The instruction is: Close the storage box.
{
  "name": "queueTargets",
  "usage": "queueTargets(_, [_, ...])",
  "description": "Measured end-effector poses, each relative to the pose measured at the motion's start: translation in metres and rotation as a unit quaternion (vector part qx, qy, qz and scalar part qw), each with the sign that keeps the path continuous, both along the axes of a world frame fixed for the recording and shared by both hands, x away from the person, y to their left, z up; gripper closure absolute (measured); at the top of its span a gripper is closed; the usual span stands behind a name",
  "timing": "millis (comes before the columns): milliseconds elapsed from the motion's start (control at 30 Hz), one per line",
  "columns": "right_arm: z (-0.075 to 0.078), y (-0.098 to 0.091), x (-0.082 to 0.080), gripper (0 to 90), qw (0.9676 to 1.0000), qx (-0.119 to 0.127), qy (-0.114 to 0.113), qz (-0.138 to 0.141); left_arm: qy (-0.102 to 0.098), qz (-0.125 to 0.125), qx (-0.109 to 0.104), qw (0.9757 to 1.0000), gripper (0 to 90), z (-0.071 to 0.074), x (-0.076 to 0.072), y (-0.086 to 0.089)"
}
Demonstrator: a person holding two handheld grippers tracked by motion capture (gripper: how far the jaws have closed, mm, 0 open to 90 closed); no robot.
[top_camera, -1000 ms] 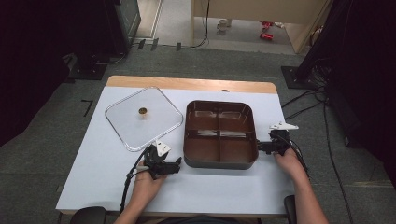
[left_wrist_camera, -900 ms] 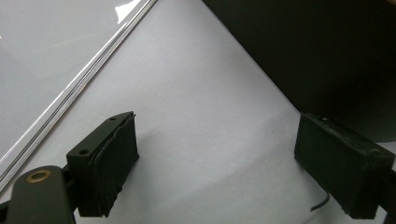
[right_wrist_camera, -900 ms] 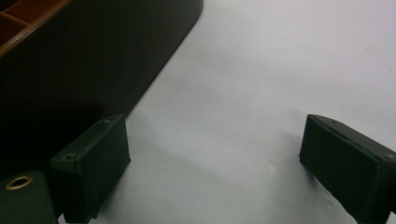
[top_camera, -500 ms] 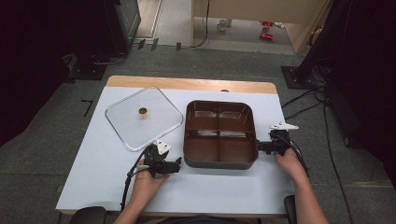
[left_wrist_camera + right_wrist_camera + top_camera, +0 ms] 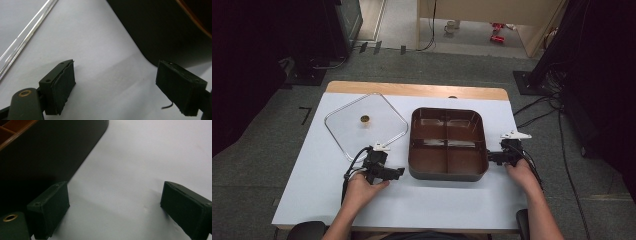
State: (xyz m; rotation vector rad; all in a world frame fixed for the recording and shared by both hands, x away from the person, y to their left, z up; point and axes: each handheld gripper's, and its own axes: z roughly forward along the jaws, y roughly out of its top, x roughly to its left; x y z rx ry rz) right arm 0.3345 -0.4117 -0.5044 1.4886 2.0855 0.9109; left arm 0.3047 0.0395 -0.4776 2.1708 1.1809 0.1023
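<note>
2 hand-held grippers rest low on the white table [image 5: 312, 190], one on either side of a brown 4-compartment tray [image 5: 447, 142].

Left gripper [image 5: 398, 172]: jaws spread wide with nothing between them. In the left gripper view the tray's dark outer wall [image 5: 160, 30] lies ahead and toward the right jaw, close to that jaw's tip but apart from it. The metal rim of the clear glass lid [image 5: 27, 37] runs ahead on the left-jaw side. In the high view the lid [image 5: 365, 125], with a small brass knob [image 5: 365, 119] at its centre, lies flat beyond this gripper.

Right gripper [image 5: 490, 157]: jaws spread wide, bare table between them. In the right gripper view the tray wall [image 5: 50, 152] stands just ahead of the left jaw; contact cannot be confirmed. The tray compartments appear empty.
</note>
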Motion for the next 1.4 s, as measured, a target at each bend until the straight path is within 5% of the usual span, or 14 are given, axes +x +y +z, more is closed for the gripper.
queueTargets(133, [0.0, 0.0, 0.0, 7.8, 1.0, 0.0, 0.0, 0.0, -0.028, -0.034, 0.021, 0.9988, 21.4, 0.003, -0.003, 0.0])
queueTargets(267, [0.0, 0.0, 0.0, 7.8, 1.0, 0.0, 0.0, 0.0, -0.03, -0.055, 0.014, 0.9979, 26.7, 0.007, -0.003, 0.0])
queueTargets(467, [0.0, 0.0, 0.0, 7.8, 1.0, 0.0, 0.0, 0.0, -0.068, -0.07, 0.018, 0.9951, 27.7, 0.02, 0.002, 0.003])
queueTargets(833, [0.0, 0.0, 0.0, 7.8, 1.0, 0.0, 0.0, 0.0, -0.094, -0.054, 0.008, 0.9941, 30.6, 0.038, 0.028, 0.025])
queueTargets(1400, [0.0, 0.0, 0.0, 7.8, 1.0, 0.0, -0.001, 0.0, -0.1, -0.036, 0.001, 0.9943, 31.1, 0.052, 0.073, 0.045])
